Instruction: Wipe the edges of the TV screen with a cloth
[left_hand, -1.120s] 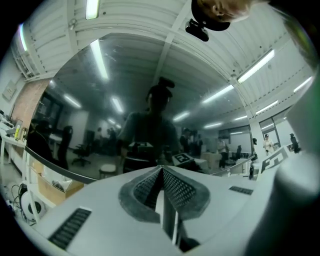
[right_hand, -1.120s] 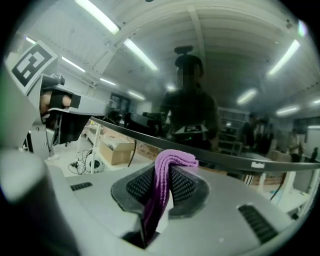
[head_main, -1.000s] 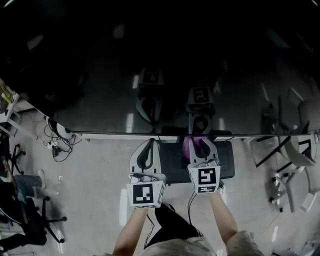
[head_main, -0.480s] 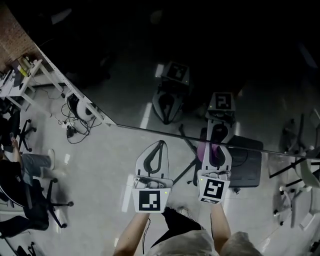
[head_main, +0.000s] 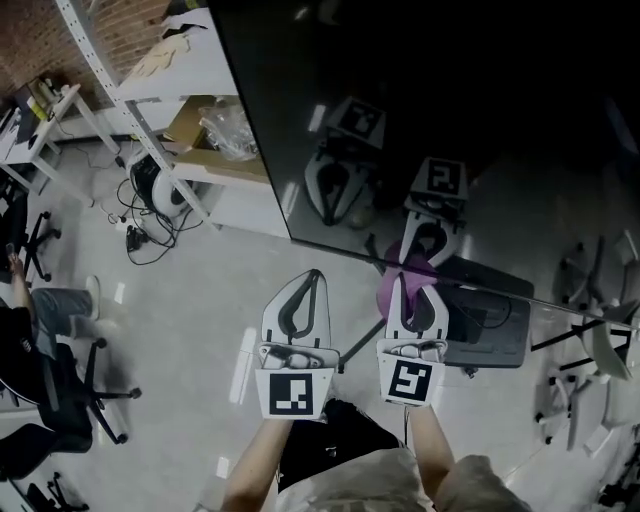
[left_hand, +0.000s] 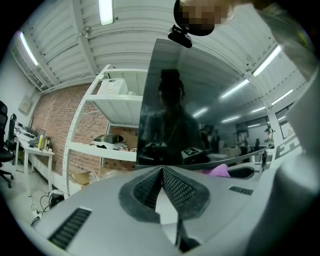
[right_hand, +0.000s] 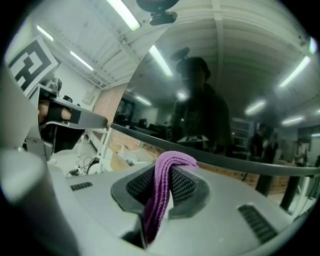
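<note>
Jaws of the right gripper are clamped on a folded purple cloth. Its bunched top sits at the lower edge of the TV screen and seems to touch the bezel, though the dim head view leaves that unsure. The left gripper has its jaws pressed together with nothing between them, just below that same edge near the screen's lower left corner. The glossy dark panel mirrors both grippers and ceiling strip lights. Beneath lies a pale grey floor. A white shelving rack, brick wall, tangled cables and office chairs stand to the left.
</note>
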